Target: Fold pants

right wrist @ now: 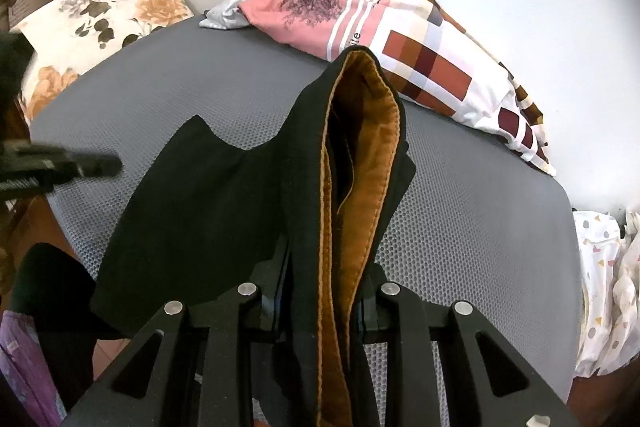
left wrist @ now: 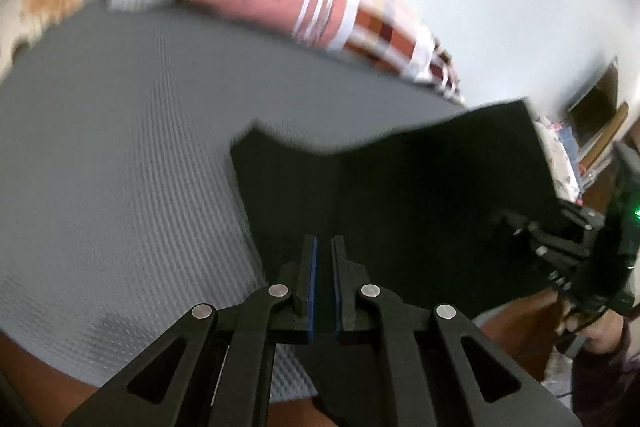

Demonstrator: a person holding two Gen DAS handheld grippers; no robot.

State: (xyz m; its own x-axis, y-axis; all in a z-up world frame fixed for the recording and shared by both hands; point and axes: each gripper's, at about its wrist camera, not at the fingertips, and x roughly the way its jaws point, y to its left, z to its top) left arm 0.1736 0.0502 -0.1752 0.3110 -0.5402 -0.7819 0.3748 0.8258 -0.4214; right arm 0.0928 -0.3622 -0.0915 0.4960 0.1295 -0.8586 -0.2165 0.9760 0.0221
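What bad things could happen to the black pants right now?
The right gripper pinches a thick bunch of the black pants, so a layer might slip out. The left gripper is shut with no cloth visibly held, so that side could sag and wrinkle on the grey mat. The cloth hangs past the mat's near edge and could slide off.

Black linkage grippers [left wrist: 324, 247], silver rivets (blue-edged jaws), purple sleeve [left wrist: 608, 379]

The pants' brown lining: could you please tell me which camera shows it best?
The right wrist view: the brown lining shows sharply, clamped in the right gripper. The left wrist view shows the pants only as blurred black cloth.
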